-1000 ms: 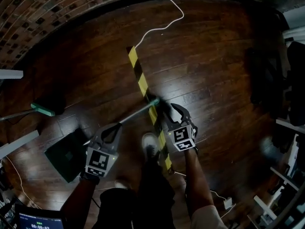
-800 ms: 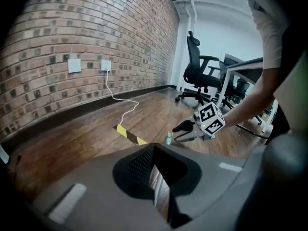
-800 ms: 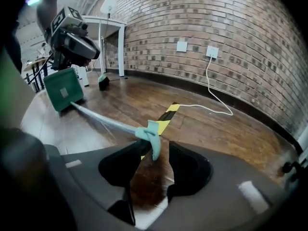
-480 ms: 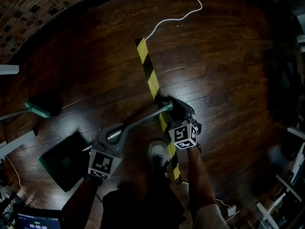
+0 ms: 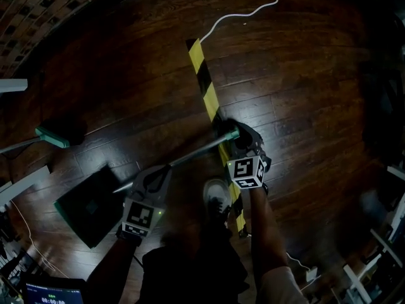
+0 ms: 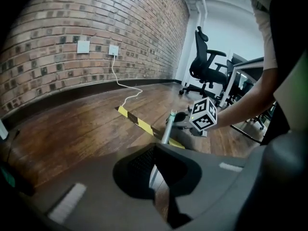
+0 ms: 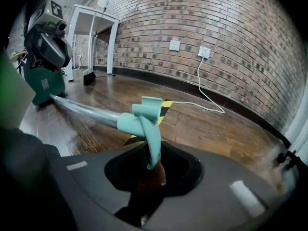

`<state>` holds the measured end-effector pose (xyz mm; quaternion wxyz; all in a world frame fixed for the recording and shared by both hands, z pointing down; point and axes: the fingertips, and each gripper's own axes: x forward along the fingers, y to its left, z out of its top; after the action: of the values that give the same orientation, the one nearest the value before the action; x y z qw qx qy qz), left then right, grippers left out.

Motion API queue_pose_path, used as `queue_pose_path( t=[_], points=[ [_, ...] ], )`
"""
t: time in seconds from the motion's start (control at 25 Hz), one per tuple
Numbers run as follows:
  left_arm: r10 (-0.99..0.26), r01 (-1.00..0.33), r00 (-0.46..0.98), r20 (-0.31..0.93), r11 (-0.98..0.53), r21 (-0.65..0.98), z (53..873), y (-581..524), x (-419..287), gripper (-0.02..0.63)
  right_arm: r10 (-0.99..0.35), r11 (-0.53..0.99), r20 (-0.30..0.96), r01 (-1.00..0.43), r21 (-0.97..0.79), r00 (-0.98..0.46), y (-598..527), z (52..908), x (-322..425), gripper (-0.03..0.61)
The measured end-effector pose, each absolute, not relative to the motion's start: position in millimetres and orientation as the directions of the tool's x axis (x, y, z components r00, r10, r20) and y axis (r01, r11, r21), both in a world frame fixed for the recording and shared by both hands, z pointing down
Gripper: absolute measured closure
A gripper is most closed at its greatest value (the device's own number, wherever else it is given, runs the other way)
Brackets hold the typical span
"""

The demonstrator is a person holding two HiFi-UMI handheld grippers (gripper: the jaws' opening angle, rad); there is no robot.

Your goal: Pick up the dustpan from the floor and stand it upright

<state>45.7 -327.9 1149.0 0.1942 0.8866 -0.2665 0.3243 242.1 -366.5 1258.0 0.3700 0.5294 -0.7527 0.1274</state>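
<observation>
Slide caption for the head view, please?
Left gripper holds the dustpan handle; right gripper, jaws just closing, pinches its teal end.

Green plastic dustpan (image 5: 88, 206) laid on dark wooden floor (image 5: 297, 94) at left; its long metal handle (image 5: 196, 149) stretched rightward across yellow-black striped tape (image 5: 205, 84); white cable (image 5: 243, 12) trailed behind.

No plain word or brand can be read from here. The nearest thing is a small screen (image 5: 45, 293) at the lower left corner of the head view, showing pale digits like a clock starting with zeros, too small to read through. One marker cube (image 5: 140, 215) and the other marker cube (image 5: 247, 171) show black-and-white square code patterns, not letters. A yellow-and-black striped tape (image 5: 205, 87) runs along the floor (image 5: 304, 106), and the green dustpan (image 7: 53, 94) has a pale sticker (image 7: 44, 83) with print too small to make out.
</observation>
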Motion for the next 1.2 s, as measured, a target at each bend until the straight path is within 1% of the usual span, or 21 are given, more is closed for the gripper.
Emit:
queue_pose_path(
  t=[0.16,0.68,0.96,1.2],
  points=[
    [-0.365,-0.626,0.634,0.682,-0.760,0.174,1104.8,-327.0,36.4,0.612,-0.696,0.362,0.708,-0.910,0.204,-0.119,-352.3,1216.0,249.8,0.497],
    [-0.478,-0.702,0.614,0.628,-0.695,0.157,905.3,-321.3,-10.2,0.612,-0.701,0.326,0.713,-0.881,0.342,0.018,-320.0,993.0,259.2,0.486],
    [-0.550,-0.732,0.594,0.587,-0.672,0.110,795.1,-324.2,-47.3,0.612,-0.712,0.334,0.695,-0.822,0.462,0.100,-316.8,885.7,226.0,0.476],
    [-0.628,-0.788,0.533,0.567,-0.613,0.062,735.7,-305.8,-92.5,0.612,-0.710,0.366,0.694,-0.779,0.509,0.119,-289.9,837.6,185.9,0.459]
  ],
)
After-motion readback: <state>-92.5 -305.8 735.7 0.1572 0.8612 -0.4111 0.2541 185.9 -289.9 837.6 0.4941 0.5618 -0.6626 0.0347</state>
